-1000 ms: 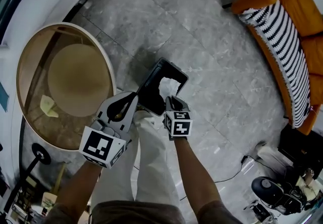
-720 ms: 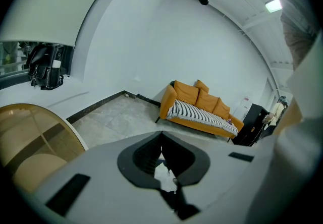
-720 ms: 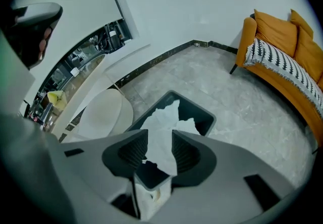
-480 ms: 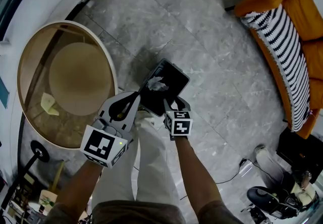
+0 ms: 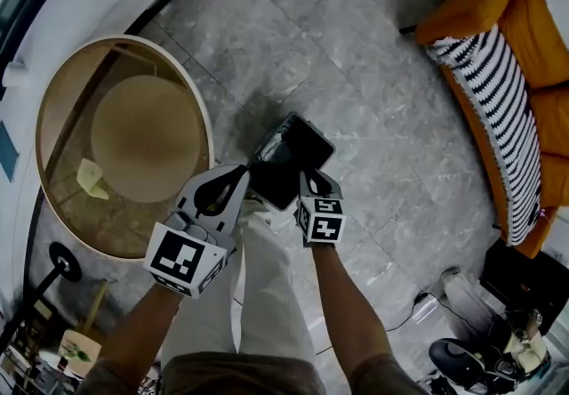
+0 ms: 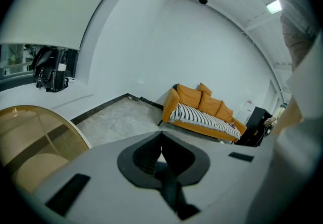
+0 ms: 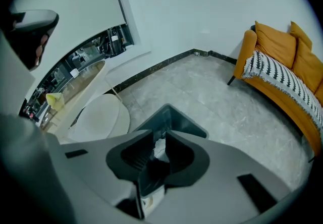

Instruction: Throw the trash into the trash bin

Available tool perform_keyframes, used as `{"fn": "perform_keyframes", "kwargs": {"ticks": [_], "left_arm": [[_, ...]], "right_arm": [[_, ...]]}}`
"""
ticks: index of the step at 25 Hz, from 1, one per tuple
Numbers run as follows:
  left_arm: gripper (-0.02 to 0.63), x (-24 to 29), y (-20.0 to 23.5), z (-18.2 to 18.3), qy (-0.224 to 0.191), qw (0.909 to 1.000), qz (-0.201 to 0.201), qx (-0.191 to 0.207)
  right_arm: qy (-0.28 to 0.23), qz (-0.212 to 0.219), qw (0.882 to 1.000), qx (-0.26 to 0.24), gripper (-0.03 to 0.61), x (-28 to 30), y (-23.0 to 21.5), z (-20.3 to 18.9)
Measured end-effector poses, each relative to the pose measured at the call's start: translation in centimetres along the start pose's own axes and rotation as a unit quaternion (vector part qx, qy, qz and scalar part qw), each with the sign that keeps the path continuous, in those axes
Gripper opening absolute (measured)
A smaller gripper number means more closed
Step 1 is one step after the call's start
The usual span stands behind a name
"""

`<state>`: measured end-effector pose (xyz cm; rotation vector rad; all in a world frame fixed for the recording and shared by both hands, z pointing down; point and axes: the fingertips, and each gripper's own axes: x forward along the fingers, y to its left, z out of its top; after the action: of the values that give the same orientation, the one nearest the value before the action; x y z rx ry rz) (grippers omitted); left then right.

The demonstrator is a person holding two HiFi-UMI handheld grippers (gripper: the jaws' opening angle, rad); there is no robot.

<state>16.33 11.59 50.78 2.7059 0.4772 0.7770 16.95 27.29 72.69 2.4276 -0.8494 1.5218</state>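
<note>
As the trash point(image 7: 158, 149) lies in the bin point(image 5: 302, 149) directly below the right gripper point(image 5: 310, 178), its jaws, just narrowing, hold nothing; the left gripper point(image 5: 240, 174), beside the bin, is closed

Bin between table and sofa
The trash bin point(image 5: 292, 158) stands on the floor point(image 5: 356, 46), round table point(image 5: 67, 100) at nine o'clock, sofa point(image 5: 498, 82) at two o'clock.
</note>
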Motion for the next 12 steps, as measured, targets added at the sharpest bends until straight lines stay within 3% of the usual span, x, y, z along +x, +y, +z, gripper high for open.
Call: {"fn": "perform_keyframes", "kwargs": {"ticks": [6,12], "left_arm": [[0.018,-1.8,1.0,1.3,-0.017,0.9995,0.024,-0.013],[0.018,-4.7,3.0,2.7,-0.038,0.997,0.06,-0.03]], "right_arm": [[-0.025,0.018,0.999,-0.01,0.02,-0.4,1.4,3.7],[-0.051,0.064,0.996,-0.046,0.018,-0.4,5.6,9.0]]}}
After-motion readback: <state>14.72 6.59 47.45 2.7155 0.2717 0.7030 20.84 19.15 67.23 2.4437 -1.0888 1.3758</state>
